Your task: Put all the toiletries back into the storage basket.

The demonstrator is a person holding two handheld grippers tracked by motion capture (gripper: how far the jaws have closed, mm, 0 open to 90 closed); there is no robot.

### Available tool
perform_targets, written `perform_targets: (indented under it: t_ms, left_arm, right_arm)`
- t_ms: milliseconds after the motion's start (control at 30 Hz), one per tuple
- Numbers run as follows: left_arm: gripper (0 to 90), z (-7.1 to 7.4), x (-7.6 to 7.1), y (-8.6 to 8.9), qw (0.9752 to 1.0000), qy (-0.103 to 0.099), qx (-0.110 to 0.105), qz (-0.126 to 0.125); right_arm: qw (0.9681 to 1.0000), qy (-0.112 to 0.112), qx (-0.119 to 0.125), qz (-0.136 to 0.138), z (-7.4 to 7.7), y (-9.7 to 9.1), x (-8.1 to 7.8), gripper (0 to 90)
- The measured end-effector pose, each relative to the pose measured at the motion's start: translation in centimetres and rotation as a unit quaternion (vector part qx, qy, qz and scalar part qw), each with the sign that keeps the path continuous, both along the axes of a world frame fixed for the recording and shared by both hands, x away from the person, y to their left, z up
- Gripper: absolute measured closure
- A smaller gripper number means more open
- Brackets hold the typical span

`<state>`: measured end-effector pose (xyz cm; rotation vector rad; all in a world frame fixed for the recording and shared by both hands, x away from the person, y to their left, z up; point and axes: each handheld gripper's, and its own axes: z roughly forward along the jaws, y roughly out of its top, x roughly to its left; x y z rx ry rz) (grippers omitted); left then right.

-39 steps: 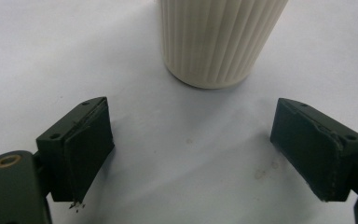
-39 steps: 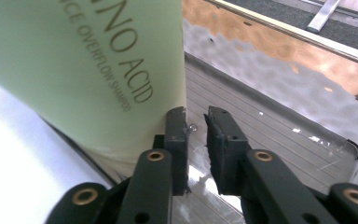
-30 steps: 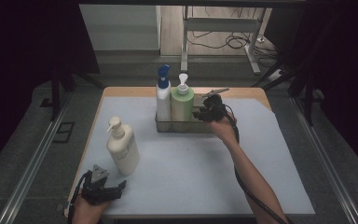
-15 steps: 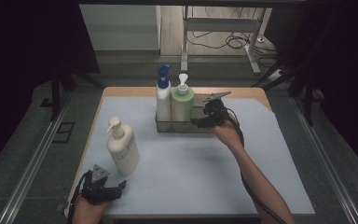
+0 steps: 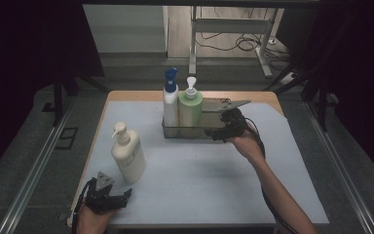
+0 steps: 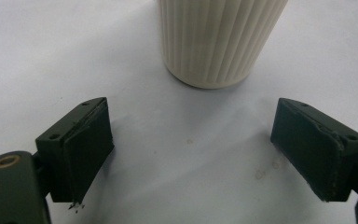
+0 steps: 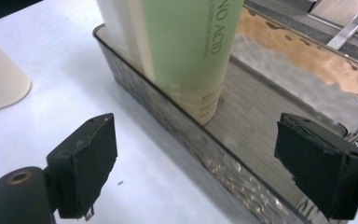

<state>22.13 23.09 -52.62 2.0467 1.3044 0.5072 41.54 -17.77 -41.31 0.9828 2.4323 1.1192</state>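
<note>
A smoky clear tray (image 5: 195, 133) stands at the table's far middle. In its left end stand a green pump bottle (image 5: 190, 108) and a white spray bottle with a blue head (image 5: 170, 103). My right gripper (image 5: 215, 127) hovers at the tray's right front, open, nothing between the jaws, which have just been opening. In the right gripper view the green bottle (image 7: 191, 46) stands inside the tray wall (image 7: 177, 126), ahead of the right gripper (image 7: 209, 163). A cream pump bottle (image 5: 129, 155) stands near left. My left gripper (image 5: 125, 196) rests open just in front of it, facing the bottle's ribbed base (image 6: 219, 42).
A pale blue mat (image 5: 195, 175) covers the wooden table. The right half of the tray floor (image 7: 261, 121) is bare. Dark floor, metal rails and a desk frame (image 5: 224, 29) surround the table.
My right hand has drawn back from the green bottle, toward the near side and slightly right. The left gripper and all the bottles have stayed put.
</note>
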Motion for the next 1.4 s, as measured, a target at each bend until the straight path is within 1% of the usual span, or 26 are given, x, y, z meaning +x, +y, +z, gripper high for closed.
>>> perform_targets:
  t_ms: [67,133,167,200,233,267,400,600,633,767,867,933,1000,1033,1100,1200,1233,1267,1333,1400]
  left_arm:
    - [12.1,0.0,0.0,0.0,1.0,0.0,-0.001,0.0]
    - [12.1,0.0,0.0,0.0,1.0,-0.001,-0.001,0.0]
    - [12.1,0.0,0.0,0.0,1.0,-0.001,-0.001,0.0]
    - [12.1,0.0,0.0,0.0,1.0,-0.001,-0.001,0.0]
    - [12.1,0.0,0.0,0.0,1.0,-0.001,-0.001,0.0]
    - [12.1,0.0,0.0,0.0,1.0,-0.001,-0.002,0.0]
    - [12.1,0.0,0.0,0.0,1.0,-0.001,-0.002,0.0]
    - [12.1,0.0,0.0,0.0,1.0,-0.001,-0.002,0.0]
    - [12.1,0.0,0.0,0.0,1.0,-0.001,-0.003,0.001]
    - [12.1,0.0,0.0,0.0,1.0,-0.001,-0.003,0.001]
    - [12.1,0.0,0.0,0.0,1.0,-0.001,-0.003,0.001]
    - [12.1,0.0,0.0,0.0,1.0,-0.001,-0.002,0.0]
    - [12.1,0.0,0.0,0.0,1.0,-0.001,-0.002,0.0]
    - [12.1,0.0,0.0,0.0,1.0,-0.001,-0.002,0.0]
    - [12.1,0.0,0.0,0.0,1.0,0.0,-0.002,0.001]
    - [12.1,0.0,0.0,0.0,1.0,0.0,-0.002,0.0]
    - [12.1,0.0,0.0,0.0,1.0,0.0,-0.002,0.001]
    - [12.1,0.0,0.0,0.0,1.0,0.0,-0.002,0.0]
    - [12.1,0.0,0.0,0.0,1.0,0.0,-0.002,0.0]
    - [12.1,0.0,0.0,0.0,1.0,0.0,-0.002,0.001]
  right_arm:
    - [1.0,0.004,-0.001,0.006,0.1,-0.3,-0.4,8.2]
    - [0.9999,0.005,-0.009,0.011,0.1,-0.5,-0.9,5.6]
    - [0.9998,0.0,-0.015,0.014,0.2,-0.8,-1.4,3.5]
    - [0.9998,0.0,-0.015,0.014,0.2,-0.8,-1.4,3.5]
    - [0.9998,-0.003,-0.014,0.016,0.4,-1.0,-1.8,2.1]
    - [0.9998,-0.003,-0.014,0.016,0.4,-1.0,-1.8,2.1]
    - [0.9997,-0.004,-0.014,0.02,0.5,-1.5,-2.7,0.0]
    - [0.9995,-0.005,-0.016,0.025,0.7,-2.2,-4.0,0.0]
    - [0.9996,-0.006,-0.016,0.025,0.7,-2.4,-4.4,0.0]
    - [0.9995,-0.006,-0.019,0.024,0.7,-2.9,-5.0,0.0]
    - [0.9993,-0.006,-0.027,0.026,0.5,-3.2,-5.6,0.0]
    - [0.9993,-0.005,-0.025,0.027,0.2,-3.5,-6.0,0.0]
    - [0.9992,-0.007,-0.027,0.027,0.0,-3.8,-6.4,0.0]
    - [0.999,-0.011,-0.034,0.027,-0.3,-4.1,-6.8,0.0]
    - [0.999,-0.011,-0.035,0.025,-0.5,-4.3,-7.0,0.0]
    - [0.9995,-0.006,-0.022,0.021,-0.9,-4.9,-7.5,0.0]
    - [0.9996,-0.007,-0.022,0.018,-1.0,-5.1,-7.7,0.0]
    - [0.9998,-0.006,-0.017,0.011,-1.3,-5.5,-8.1,0.0]
    - [0.9999,-0.003,-0.013,0.009,-1.5,-5.7,-8.3,0.0]
    - [1.0,-0.002,-0.008,0.002,-2.1,-6.2,-8.8,0.0]
